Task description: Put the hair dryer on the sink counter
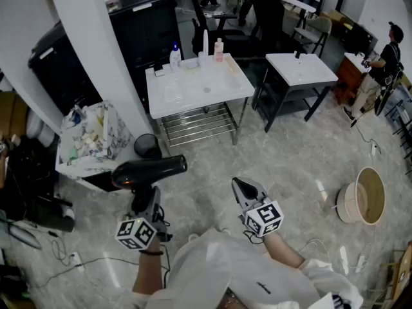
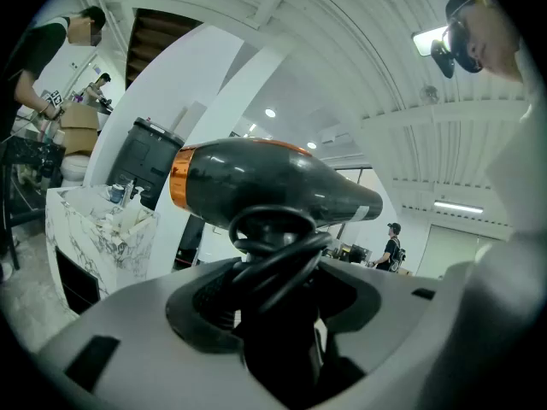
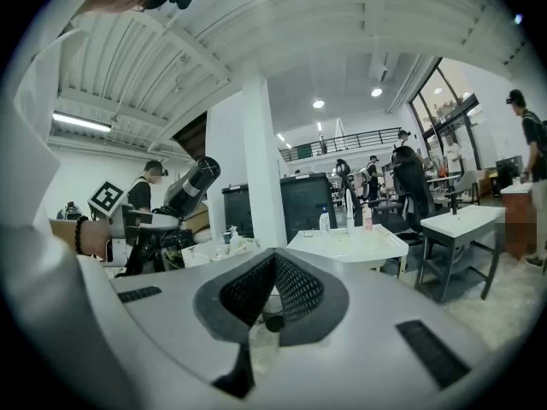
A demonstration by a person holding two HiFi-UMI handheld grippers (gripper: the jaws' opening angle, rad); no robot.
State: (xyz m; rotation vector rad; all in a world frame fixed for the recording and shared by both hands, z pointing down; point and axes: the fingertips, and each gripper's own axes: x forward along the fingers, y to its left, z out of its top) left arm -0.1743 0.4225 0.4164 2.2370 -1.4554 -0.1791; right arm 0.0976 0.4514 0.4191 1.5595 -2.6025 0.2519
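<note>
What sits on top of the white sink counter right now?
Three bottles stand along the back edge of the sink counter, with a small dark item at its left end. The hair dryer is not there; the left gripper holds it. Nothing covers the countertop.

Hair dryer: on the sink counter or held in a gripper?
Held: the left gripper clamps the hair dryer by its handle, short of the sink counter.
</note>
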